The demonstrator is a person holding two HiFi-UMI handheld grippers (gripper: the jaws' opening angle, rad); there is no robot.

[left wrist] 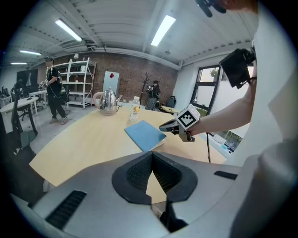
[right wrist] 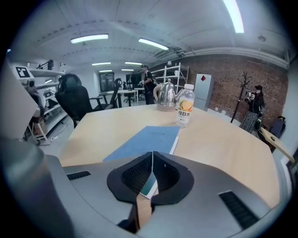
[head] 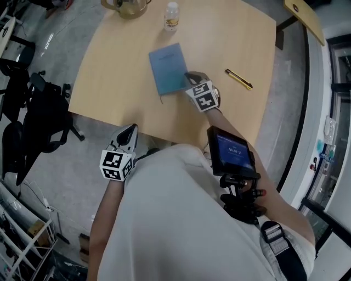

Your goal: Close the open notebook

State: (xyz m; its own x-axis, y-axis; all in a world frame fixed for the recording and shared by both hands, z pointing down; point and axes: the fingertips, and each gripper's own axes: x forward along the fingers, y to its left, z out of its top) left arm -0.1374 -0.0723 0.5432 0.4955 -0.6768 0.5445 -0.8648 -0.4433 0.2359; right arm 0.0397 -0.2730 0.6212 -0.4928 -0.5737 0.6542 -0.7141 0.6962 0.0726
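Observation:
The blue notebook lies closed and flat on the wooden table, cover up. It also shows in the left gripper view as the notebook and in the right gripper view as the notebook. My right gripper hovers just over its near right corner with the jaws shut and nothing between them; its tips meet above the cover. My left gripper hangs at the table's front edge, away from the notebook, its jaws shut and empty.
A plastic bottle and a metal kettle stand at the table's far edge. A yellow pen-like tool lies to the right of the notebook. A black office chair stands off the table's left side.

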